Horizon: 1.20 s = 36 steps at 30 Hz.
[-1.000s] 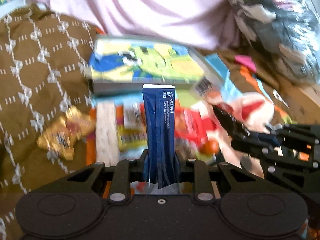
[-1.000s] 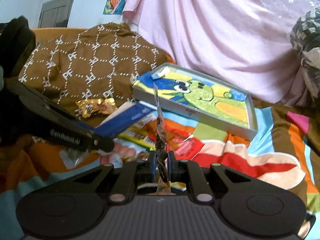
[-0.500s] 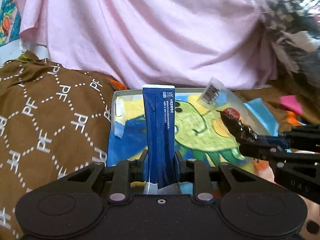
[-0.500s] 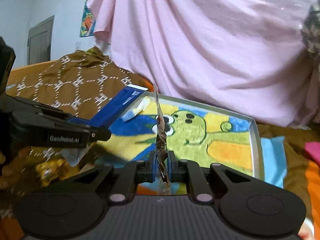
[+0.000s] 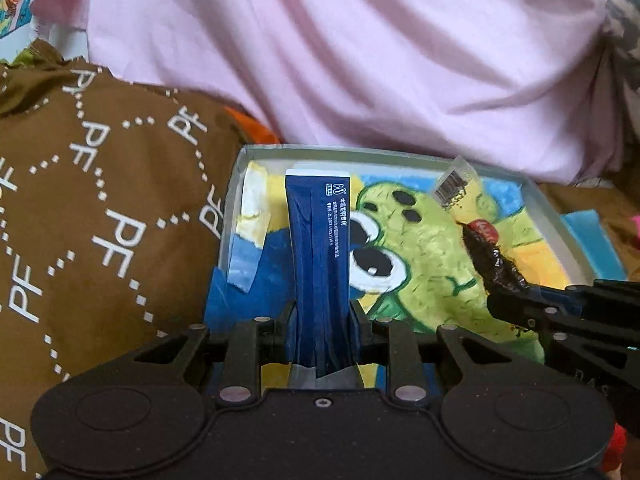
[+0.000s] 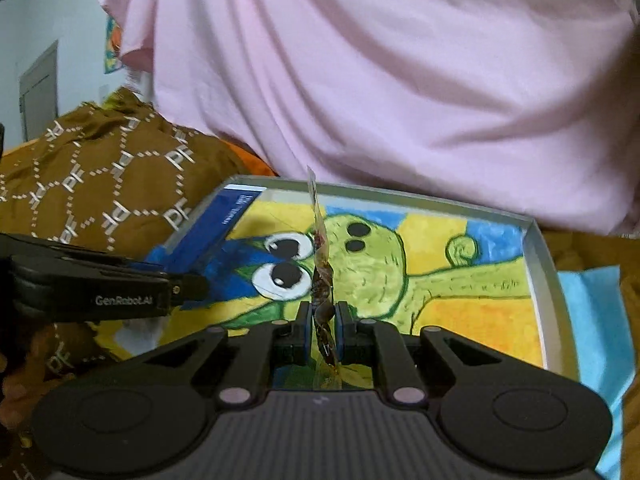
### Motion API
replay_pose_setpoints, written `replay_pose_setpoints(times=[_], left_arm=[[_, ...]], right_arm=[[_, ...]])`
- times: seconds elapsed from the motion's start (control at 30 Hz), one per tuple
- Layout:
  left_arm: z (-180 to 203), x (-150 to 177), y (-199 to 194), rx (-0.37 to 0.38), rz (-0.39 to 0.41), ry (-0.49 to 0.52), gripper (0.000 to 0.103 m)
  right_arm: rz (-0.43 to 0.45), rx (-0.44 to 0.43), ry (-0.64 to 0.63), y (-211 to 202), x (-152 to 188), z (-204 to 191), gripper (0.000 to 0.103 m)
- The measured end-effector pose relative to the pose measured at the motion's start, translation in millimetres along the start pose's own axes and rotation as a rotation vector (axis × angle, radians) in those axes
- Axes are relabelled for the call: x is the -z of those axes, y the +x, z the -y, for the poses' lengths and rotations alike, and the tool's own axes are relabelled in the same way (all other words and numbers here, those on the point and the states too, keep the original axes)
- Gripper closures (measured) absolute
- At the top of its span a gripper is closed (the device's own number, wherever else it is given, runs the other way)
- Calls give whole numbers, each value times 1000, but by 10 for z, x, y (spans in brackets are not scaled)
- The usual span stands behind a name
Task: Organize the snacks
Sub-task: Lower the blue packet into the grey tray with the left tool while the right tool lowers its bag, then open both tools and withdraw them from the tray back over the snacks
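Two snacks were in hand, both held above the shallow grey-rimmed tray (image 5: 554,210) with the painted green cartoon creature on its floor. At far left lay the brown quilted cloth with white lettering (image 5: 100,208), touching the tray's left wall. Next came the left gripper (image 5: 320,332), jaws pinched tight on the long dark-blue foil sachet with white print (image 5: 318,248), which stood upright over the tray's left part. Further right the right gripper (image 6: 323,322) was clamped on a thin clear wrapper with a dark brown snack inside (image 6: 320,276), edge-on in its own view, over the tray's middle. Judgement: the step was setting both packets down inside the tray. Done well, each gripper should dip lower before letting go, so the light wrapper does not flutter out, and the sachet should be laid flat, clear of the left wall. Pink draped fabric (image 5: 360,60) hung behind.
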<state>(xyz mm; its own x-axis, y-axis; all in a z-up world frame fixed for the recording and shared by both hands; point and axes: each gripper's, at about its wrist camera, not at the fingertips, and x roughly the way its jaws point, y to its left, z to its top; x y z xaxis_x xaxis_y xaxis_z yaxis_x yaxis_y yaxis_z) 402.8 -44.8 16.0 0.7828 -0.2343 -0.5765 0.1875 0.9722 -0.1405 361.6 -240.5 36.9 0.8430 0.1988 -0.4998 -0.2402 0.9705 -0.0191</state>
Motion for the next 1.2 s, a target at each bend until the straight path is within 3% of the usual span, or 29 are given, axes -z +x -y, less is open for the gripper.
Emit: replay_pose_setpoints(times=[0.47, 0.57, 0.63, 0.77, 0.9, 1.07, 1.2], left_arm=[[62, 54, 56, -42, -55, 26, 69], [60, 35, -20, -52, -47, 38, 63], [46, 23, -97, -58, -31, 34, 55], [20, 24, -301, -75, 13, 28, 32], [-22, 58, -544, -84, 52, 37, 17], [-95, 171, -883, -107, 120, 25, 1], [-143, 274, -1149, -110, 165, 15, 1]], right_arm=[[-50, -16, 107, 71, 99, 118, 87], [-33, -7, 120, 22, 107, 155, 75], [-4, -4, 126, -55, 112, 171, 61], [47, 2, 116, -213, 107, 154, 46], [119, 34, 114, -420, 143, 98, 15], [204, 51, 107, -688, 209, -7, 4], [264, 43, 111, -922, 275, -125, 0]])
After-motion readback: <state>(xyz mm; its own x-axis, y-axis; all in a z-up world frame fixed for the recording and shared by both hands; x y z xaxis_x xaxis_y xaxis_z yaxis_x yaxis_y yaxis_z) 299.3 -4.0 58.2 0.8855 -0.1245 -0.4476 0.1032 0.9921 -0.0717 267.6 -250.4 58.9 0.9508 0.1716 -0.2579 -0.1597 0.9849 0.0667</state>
